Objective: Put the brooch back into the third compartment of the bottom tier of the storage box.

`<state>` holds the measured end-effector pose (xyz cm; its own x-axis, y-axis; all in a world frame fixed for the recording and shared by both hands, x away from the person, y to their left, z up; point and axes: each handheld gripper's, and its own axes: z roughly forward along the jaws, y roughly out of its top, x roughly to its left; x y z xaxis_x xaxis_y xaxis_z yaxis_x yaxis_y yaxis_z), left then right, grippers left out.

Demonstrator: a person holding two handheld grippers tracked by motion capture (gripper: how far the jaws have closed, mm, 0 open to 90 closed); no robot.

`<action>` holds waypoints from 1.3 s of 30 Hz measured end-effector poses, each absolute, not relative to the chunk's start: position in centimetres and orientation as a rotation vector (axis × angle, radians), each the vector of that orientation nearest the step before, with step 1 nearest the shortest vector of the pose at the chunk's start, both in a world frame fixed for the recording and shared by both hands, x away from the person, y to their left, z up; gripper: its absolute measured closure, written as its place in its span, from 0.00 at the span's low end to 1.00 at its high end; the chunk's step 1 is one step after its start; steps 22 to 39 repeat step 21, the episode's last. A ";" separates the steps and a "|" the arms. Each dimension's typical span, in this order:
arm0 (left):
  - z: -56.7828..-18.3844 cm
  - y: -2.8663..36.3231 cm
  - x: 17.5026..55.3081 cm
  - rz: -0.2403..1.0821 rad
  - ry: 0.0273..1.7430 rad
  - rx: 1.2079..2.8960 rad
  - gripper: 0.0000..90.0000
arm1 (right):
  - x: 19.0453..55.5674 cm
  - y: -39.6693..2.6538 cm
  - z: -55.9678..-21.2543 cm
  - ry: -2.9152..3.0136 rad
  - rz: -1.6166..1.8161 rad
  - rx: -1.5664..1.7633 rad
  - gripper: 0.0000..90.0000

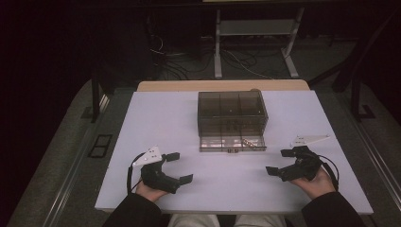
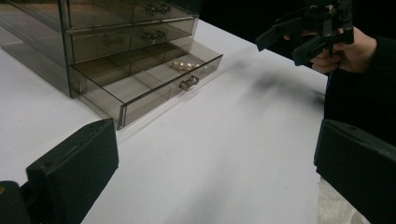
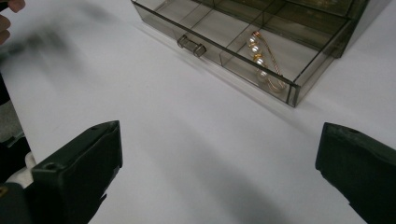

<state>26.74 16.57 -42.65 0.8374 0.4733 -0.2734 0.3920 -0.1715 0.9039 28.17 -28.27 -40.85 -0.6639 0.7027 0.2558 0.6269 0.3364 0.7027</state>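
A smoky clear drawer box stands at the middle of the white table. Its bottom drawer is pulled out toward me, with a small knob on its front. A gold piece with pearls lies in the drawer's right-hand compartment, also seen as a gold glint. My left gripper rests near the front left, open, nothing between its jaws. My right gripper sits near the front right, open and empty. Both stand well short of the drawer.
The other gripper, held by a hand, shows far off in the left gripper view. Beyond the table's far edge are a dark floor with cables and a metal stand. Open table surface lies between the grippers.
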 end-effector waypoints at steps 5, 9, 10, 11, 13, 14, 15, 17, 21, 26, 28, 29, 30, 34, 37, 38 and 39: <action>-42.7 16.6 26.8 0.081 0.663 1.790 0.00 | 27.6 -28.7 -41.5 2.460 1.270 1.253 0.00; -42.7 16.6 26.8 0.081 0.666 1.795 0.00 | 27.1 -28.8 -41.9 2.436 1.281 1.247 0.00; -42.7 16.6 26.8 0.081 0.666 1.796 0.00 | 27.0 -28.8 -42.0 2.434 1.286 1.238 0.00; -42.8 16.6 26.8 0.079 0.668 1.798 0.00 | 26.9 -28.8 -42.0 2.432 1.288 1.238 0.00; -42.8 16.6 26.9 0.076 0.668 1.801 0.00 | 26.7 -28.8 -42.2 2.428 1.298 1.224 0.00; -42.8 16.6 26.9 0.076 0.669 1.802 0.00 | 26.6 -28.7 -42.3 2.426 1.300 1.224 0.00; -42.8 16.6 26.9 0.076 0.670 1.802 0.00 | 26.5 -28.7 -42.4 2.426 1.302 1.217 0.00; -42.8 16.6 26.9 0.075 0.671 1.805 0.00 | 26.4 -28.7 -42.6 2.421 1.305 1.210 0.00; -42.9 16.6 26.9 0.071 0.670 1.811 0.00 | 26.2 -28.7 -42.7 2.414 1.307 1.204 0.00; -42.9 16.6 26.9 0.071 0.670 1.811 0.00 | 26.2 -28.7 -42.7 2.414 1.307 1.204 0.00; -42.9 16.6 26.9 0.071 0.670 1.811 0.00 | 26.2 -28.7 -42.7 2.414 1.307 1.204 0.00; -42.9 16.6 26.9 0.071 0.670 1.811 0.00 | 26.2 -28.7 -42.7 2.414 1.307 1.204 0.00; -42.9 16.6 26.9 0.071 0.670 1.811 0.00 | 26.2 -28.7 -42.7 2.414 1.307 1.204 0.00; -42.9 16.6 26.9 0.071 0.670 1.811 0.00 | 26.2 -28.7 -42.7 2.414 1.307 1.204 0.00; -42.9 16.6 26.9 0.071 0.670 1.811 0.00 | 26.2 -28.7 -42.7 2.414 1.307 1.204 0.00; -42.9 16.6 26.9 0.071 0.670 1.811 0.00 | 26.2 -28.7 -42.7 2.414 1.307 1.204 0.00; -42.9 16.6 26.9 0.071 0.670 1.811 0.00 | 26.2 -28.7 -42.7 2.414 1.307 1.204 0.00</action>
